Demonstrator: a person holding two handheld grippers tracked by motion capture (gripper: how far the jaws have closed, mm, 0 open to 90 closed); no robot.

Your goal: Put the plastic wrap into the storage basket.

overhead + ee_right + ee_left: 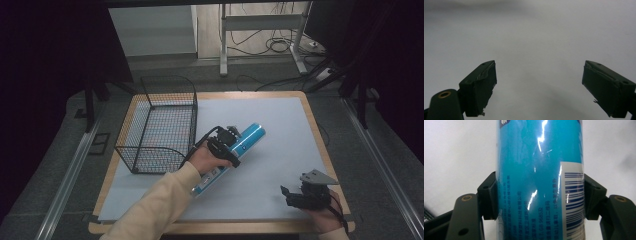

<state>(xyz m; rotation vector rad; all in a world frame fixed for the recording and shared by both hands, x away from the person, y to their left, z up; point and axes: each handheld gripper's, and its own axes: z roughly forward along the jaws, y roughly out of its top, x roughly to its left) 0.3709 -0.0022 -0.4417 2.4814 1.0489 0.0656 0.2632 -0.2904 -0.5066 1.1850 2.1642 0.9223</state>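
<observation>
Slippage is the risk: left gripper clamps the glossy blue tube near mid-length, so either end could sag toward the basket at ten o'clock, while right gripper idles, jaws apart.

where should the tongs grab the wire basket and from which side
Judging by its shape, take the wire basket by its top rim, coming down from above with one jaw inside and one outside the wall. It stands upright and open-topped on the white mat. The rim nearest the blue tube is probably easiest. The open right tongs are free; the left tongs hold the tube.
</observation>
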